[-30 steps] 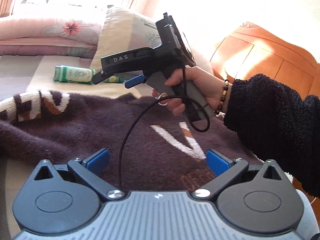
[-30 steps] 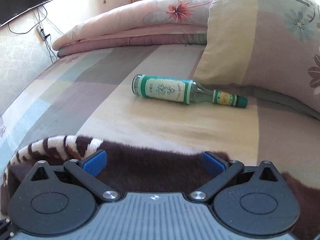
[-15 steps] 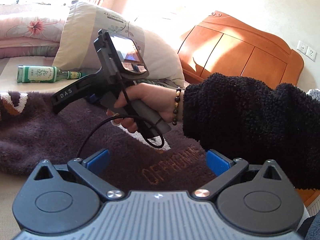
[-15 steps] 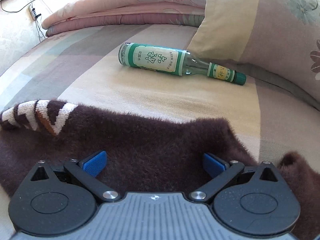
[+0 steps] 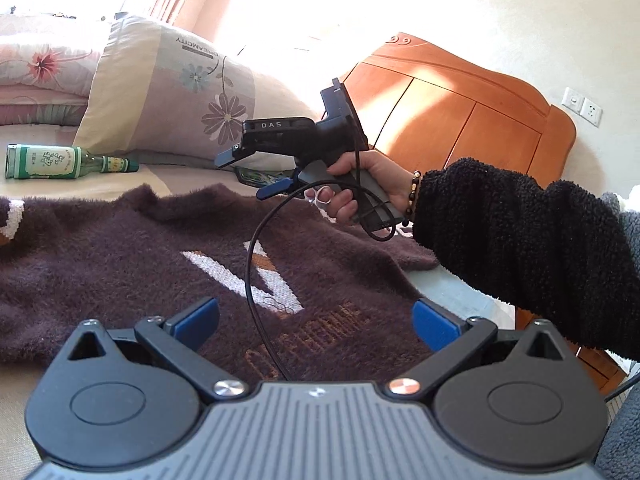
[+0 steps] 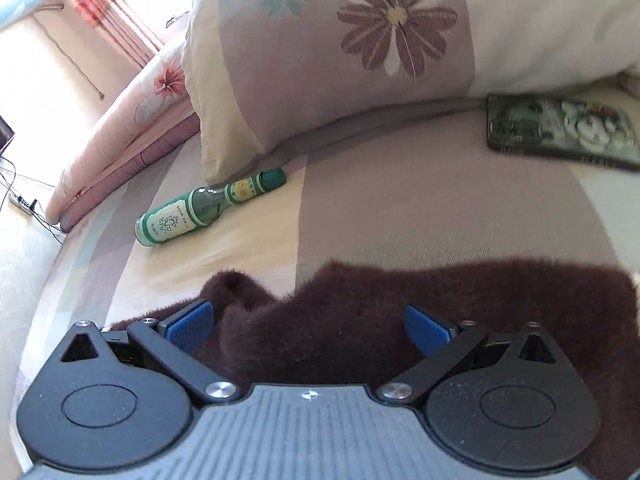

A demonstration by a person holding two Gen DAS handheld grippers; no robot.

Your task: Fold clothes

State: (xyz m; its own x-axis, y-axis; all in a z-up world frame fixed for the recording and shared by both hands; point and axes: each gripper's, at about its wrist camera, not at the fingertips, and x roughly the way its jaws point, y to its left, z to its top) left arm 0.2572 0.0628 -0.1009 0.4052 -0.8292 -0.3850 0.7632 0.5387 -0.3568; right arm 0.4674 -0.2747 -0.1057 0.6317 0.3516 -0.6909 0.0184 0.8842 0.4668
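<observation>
On the bed (image 6: pixel 400 208): one sweater (image 5: pixel 120 256) (one bottle (image 6: pixel 208 208)).

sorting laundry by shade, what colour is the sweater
Dark brown sweater with white and orange lettering; left wrist view shows it best.

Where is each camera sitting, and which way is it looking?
Left wrist: on the left gripper, jaws open, looking across the brown sweater toward the wooden headboard; it shows the person's right hand and black sleeve holding the right gripper.
Right wrist: on the right gripper, jaws open, looking over the sweater's edge toward the floral pillow and a phone; no hand shows.
Shared: sweater, pillow, green glass bottle.
</observation>
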